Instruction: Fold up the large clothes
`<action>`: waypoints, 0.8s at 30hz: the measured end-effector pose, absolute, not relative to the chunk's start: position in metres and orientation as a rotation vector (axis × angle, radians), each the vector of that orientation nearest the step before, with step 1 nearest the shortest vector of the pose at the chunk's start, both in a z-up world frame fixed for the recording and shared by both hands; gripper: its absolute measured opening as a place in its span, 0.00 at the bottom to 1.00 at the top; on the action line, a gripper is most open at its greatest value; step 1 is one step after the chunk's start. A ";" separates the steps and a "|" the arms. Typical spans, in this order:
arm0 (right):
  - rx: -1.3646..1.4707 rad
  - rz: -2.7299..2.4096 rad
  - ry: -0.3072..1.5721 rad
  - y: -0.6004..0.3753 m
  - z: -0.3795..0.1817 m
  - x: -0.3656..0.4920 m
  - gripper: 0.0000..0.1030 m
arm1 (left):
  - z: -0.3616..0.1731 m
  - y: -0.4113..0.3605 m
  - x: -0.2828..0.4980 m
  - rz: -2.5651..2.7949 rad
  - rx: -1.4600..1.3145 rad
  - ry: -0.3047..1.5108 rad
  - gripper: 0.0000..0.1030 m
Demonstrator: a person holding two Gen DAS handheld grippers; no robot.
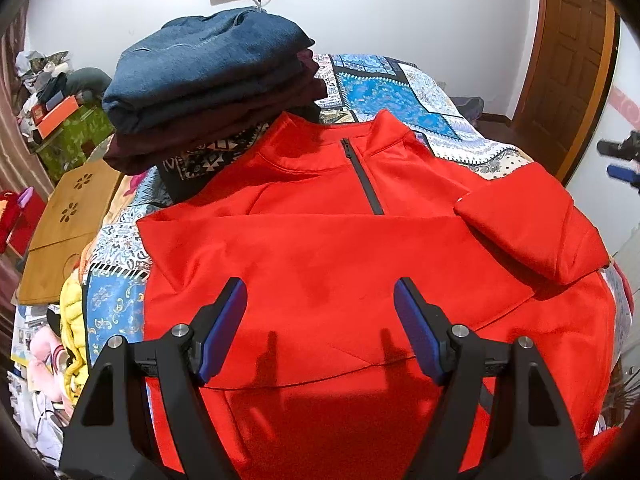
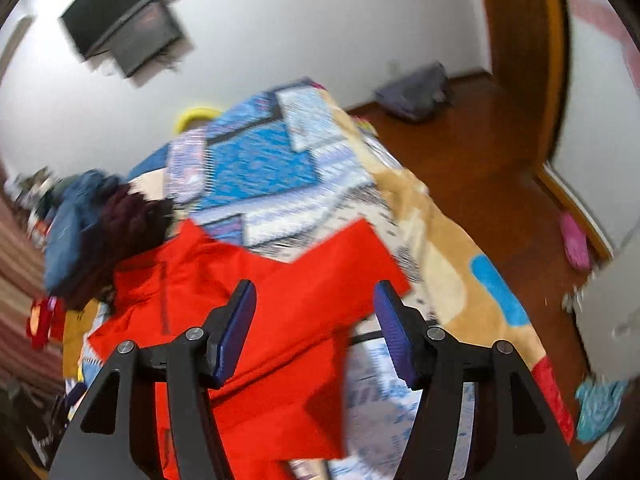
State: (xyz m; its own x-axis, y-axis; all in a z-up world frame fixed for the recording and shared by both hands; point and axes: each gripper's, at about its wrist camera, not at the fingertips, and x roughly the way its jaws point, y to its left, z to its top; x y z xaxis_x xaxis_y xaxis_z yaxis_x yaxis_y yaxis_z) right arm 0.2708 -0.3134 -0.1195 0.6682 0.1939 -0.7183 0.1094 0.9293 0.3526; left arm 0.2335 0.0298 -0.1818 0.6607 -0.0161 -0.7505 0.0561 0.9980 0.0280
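On the bed (image 1: 400, 92), spread over its patterned blue quilt, lies a red quarter-zip pullover (image 1: 320, 248), front up, collar toward the far wall. As I judge it, the fold is at an early stage: the sleeve (image 1: 532, 232) on the right of the left wrist view is already turned in over the chest, with its cuff lying beside the zip; the sleeve on the other side seems laid across the body too, though the creases there are hard to read. The body has yet to be folded up and the garment carried to the stack of folded clothes (image 1: 208, 80), navy on maroon, just beyond the collar. The left tongs (image 1: 320, 330) stand open and empty above the lower front of the pullover, casting shadows on it. The right tongs (image 2: 314, 330), in a blurred view, are also open with nothing between them, hovering above the folded sleeve near the bed's edge.
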 end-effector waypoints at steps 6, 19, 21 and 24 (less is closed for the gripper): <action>0.642 0.065 0.969 -0.346 -0.177 0.295 0.55 | -0.190 0.030 0.241 -0.033 0.035 0.874 0.73; 0.652 0.037 0.971 -0.343 -0.206 0.317 0.09 | -0.203 0.042 0.244 -0.002 0.001 0.909 0.73; 0.624 0.016 0.946 -0.339 -0.198 0.316 0.06 | -0.203 0.044 0.242 0.003 0.000 0.909 0.73; 0.597 0.037 0.904 -0.334 -0.179 0.312 0.05 | -0.201 0.047 0.239 0.007 -0.001 0.904 0.73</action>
State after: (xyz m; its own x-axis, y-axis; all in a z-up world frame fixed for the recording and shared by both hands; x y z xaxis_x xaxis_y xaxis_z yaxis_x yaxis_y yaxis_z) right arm 0.3119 -0.3339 -0.1791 0.6291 0.2746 -0.7273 0.2146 0.8379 0.5019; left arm 0.2390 0.0473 -0.2013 0.6187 0.0060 -0.7856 -0.0066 1.0000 0.0025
